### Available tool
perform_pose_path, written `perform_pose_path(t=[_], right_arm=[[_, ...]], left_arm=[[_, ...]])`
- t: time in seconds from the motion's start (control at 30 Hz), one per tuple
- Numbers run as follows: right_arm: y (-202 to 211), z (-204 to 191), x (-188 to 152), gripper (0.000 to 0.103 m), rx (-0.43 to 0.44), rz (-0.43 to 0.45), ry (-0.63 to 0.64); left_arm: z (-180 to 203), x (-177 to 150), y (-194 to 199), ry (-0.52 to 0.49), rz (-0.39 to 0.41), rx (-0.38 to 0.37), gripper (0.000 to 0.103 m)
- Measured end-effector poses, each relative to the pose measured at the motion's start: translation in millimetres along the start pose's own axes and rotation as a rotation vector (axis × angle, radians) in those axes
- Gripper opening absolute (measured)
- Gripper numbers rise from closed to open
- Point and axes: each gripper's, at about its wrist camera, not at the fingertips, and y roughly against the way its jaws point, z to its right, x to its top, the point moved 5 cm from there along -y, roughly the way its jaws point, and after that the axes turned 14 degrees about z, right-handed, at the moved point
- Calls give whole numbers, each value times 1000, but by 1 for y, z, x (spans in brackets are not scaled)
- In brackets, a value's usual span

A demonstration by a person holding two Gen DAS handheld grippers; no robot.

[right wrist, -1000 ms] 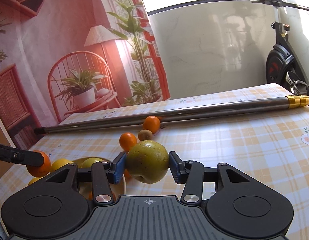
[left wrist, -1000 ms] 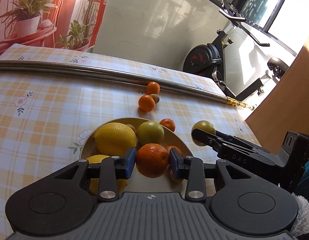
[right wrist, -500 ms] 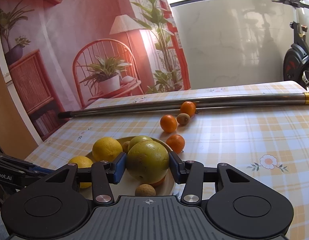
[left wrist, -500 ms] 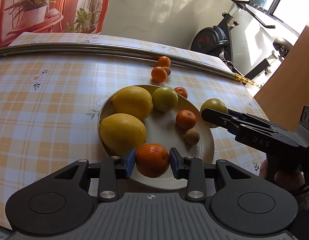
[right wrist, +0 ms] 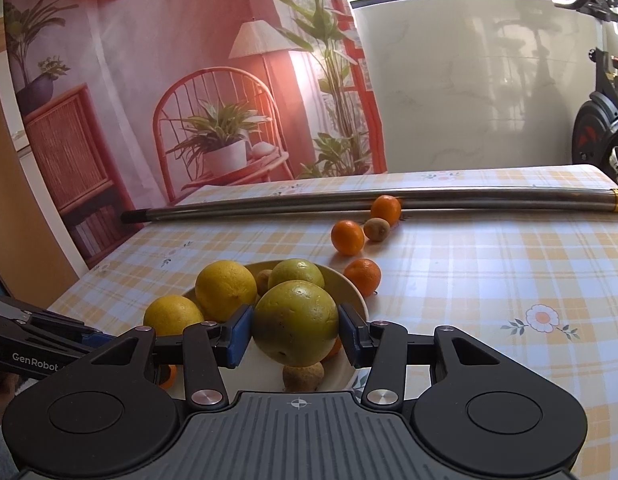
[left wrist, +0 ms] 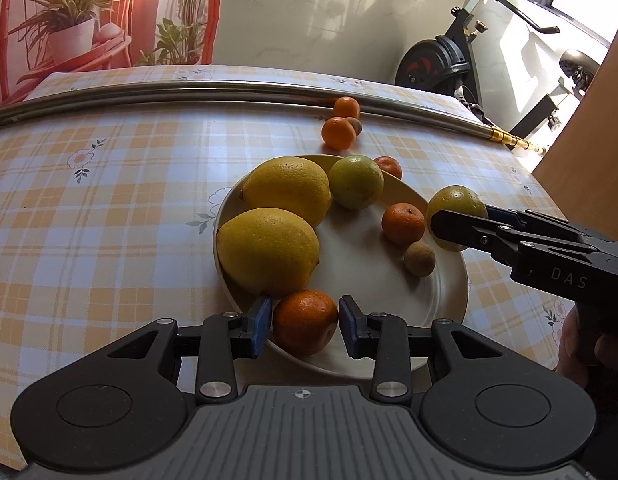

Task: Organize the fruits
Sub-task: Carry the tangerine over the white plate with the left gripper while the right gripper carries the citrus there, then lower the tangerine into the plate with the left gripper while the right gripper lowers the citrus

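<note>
- Centrally, the plate (left wrist: 449, 300) on the checked bench (left wrist: 109, 208) serves as landmark; two lemons (left wrist: 269, 250) and a green citrus (left wrist: 355, 187) fill its far-left half.
- Left tongs (left wrist: 305, 324): clenched on an orange (left wrist: 305, 322), held over the plate's near rim, just beside the nearer lemon.
- Right tongs (right wrist: 295, 330): clenched on a large greenish fruit (right wrist: 296, 328), poised over the plate's right edge, above a small brown fruit (right wrist: 303, 376).
- Bare plate surface lies straight ahead of the left tongs, between the lemons and a tangerine (left wrist: 403, 223); judged the nearer drop zone.
- Loose tangerines (right wrist: 347, 237) lie beyond the plate, towards a metal pole (right wrist: 349, 204).
</note>
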Motion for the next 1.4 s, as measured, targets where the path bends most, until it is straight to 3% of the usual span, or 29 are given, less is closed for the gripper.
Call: perform_pose_path(t=[0.7,1.0,1.4], right_arm=[[0,-37,-25,43,107,-120,24],[-3,-45,-36,43,149,-181,9],[-13,-59,-42,43,204,-227,30]], left_arm=[[1,-1,16,37,63,-22,40],[-3,8,34,30,153,29,43],[-21,12,36,119,180,87,43]])
